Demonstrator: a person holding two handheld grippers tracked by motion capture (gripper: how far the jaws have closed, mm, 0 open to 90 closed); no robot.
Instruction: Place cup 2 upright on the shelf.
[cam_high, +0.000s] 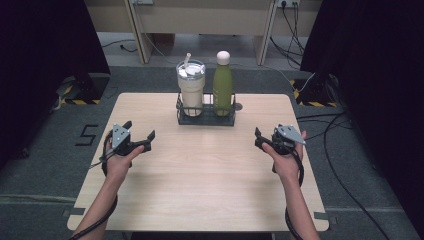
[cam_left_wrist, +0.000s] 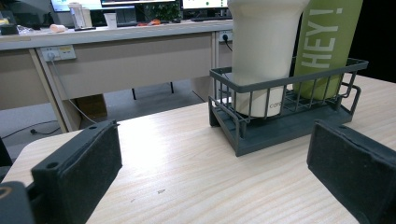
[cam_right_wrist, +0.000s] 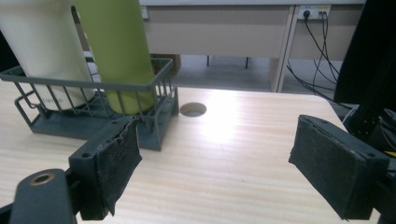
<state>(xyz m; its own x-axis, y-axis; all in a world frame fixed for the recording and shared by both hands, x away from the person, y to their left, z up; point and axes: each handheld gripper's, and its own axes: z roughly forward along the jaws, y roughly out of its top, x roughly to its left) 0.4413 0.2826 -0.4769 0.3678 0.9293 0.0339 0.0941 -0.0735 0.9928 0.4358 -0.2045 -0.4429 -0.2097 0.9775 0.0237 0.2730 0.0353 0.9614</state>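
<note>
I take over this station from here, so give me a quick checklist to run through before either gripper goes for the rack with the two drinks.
1. Left gripper open and holding nothing: ok.
2. Right gripper open and holding nothing: ok.
3. Cream tumbler upright in the wire rack: ok.
4. Green bottle upright beside it in the same rack: ok.
5. Bare table between both grippers and the rack: ok.
6. Tumbler's lid seated tight around the straw: cannot tell.
</note>
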